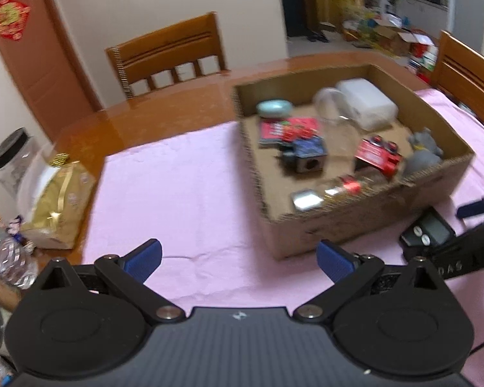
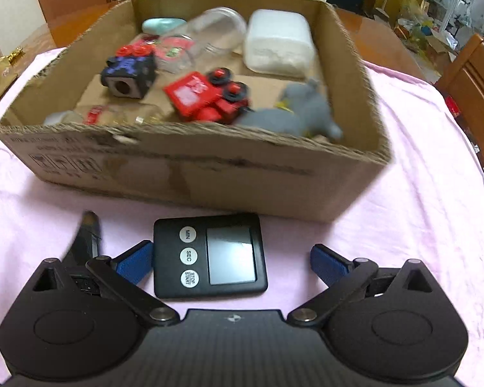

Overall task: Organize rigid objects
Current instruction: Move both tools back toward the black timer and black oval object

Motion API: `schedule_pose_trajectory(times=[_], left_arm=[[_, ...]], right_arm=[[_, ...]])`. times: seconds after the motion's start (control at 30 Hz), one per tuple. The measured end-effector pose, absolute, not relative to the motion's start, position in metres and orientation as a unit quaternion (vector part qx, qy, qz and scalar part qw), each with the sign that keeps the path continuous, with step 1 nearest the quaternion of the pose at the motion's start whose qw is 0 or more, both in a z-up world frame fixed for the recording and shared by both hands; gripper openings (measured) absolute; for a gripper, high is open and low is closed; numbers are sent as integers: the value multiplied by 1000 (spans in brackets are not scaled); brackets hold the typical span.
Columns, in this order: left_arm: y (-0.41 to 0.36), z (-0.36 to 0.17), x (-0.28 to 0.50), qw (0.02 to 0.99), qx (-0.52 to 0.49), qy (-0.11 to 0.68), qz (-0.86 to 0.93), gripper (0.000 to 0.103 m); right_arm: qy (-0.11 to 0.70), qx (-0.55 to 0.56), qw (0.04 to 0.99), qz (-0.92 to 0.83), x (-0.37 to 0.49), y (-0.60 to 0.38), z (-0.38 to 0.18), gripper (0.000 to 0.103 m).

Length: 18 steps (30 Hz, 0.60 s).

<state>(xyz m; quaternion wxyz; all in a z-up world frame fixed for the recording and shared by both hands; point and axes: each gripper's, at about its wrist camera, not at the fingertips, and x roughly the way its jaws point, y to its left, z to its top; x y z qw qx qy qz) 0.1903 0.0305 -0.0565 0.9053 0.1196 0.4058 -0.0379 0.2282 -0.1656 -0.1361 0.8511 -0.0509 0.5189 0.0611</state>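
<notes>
Pink cloth under both wide-spread grippers, right gripper [image 2: 231, 261] straddling black timer [image 2: 209, 258], left gripper [image 1: 240, 259] empty

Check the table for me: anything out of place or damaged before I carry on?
The black digital timer lies on the pink cloth outside the cardboard box, between the open jaws of the right gripper, while the other small items are inside. The box's near rim looks torn and frayed. Nothing appears spilled.
</notes>
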Motion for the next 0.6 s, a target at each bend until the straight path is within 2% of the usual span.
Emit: schedule_pose_trajectory(times=[0.6], left_arm=[[-26,-117,177,851,139,473,-178,102]], right_arm=[[500,-71,858,97,220,-184,-135,103]])
